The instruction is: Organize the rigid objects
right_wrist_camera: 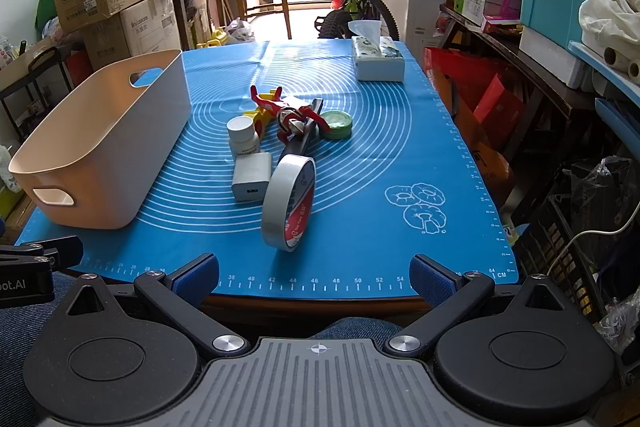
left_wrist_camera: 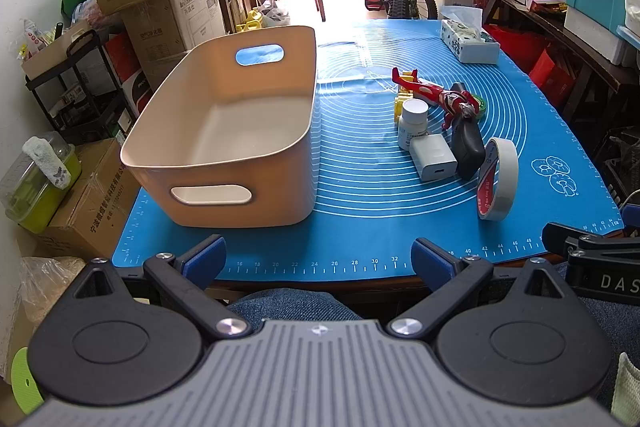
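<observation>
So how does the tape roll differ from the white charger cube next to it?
The tape roll is a ring standing on its edge, with a red printed core; the charger cube is a solid plain white block lying flat. The tape roll sits nearer the grippers and looks taller. Both rest on the blue mat, outside the bin.

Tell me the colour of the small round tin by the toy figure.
Green, the round tin; clearest in the right wrist view.
</observation>
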Available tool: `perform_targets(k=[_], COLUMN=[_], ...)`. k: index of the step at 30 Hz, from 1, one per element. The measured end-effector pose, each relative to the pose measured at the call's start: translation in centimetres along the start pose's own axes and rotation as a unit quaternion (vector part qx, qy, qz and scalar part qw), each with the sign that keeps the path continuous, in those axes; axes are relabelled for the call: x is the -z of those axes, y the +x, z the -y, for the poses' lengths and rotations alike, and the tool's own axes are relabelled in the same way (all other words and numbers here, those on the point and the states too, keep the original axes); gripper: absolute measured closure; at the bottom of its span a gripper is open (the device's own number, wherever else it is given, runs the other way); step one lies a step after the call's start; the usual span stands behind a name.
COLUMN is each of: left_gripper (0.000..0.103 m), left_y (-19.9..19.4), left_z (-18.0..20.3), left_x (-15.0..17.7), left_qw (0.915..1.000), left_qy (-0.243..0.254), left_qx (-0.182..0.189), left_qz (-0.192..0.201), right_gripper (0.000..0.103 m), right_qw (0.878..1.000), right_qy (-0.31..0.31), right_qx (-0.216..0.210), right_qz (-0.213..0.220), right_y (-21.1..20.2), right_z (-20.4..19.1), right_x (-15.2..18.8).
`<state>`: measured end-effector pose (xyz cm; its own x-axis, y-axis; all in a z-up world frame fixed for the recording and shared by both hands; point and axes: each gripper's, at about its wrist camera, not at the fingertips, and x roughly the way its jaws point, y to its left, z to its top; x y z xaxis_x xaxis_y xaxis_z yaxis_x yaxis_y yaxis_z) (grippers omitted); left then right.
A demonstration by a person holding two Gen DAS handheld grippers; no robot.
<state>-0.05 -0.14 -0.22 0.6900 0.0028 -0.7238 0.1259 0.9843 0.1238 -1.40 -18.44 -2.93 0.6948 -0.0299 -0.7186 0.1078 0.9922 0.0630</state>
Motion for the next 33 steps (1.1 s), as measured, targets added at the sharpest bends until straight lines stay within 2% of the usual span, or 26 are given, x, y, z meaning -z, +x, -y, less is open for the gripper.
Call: perform_targets(k=[33], left_gripper=[0.005], left_y=[-0.09], left_z=[-0.03], left_x=[-0.08], left_qw=[1.0], left_qy=[0.001], left_qx=[-0.002], left_qz=[0.002], right_gripper=[0.003], right_qw=[1.0], right_qy=[0.002], right_qx=[0.004], right_qz=[0.002], right_y=[0.1], right_z=[0.27], right_x=[0.11])
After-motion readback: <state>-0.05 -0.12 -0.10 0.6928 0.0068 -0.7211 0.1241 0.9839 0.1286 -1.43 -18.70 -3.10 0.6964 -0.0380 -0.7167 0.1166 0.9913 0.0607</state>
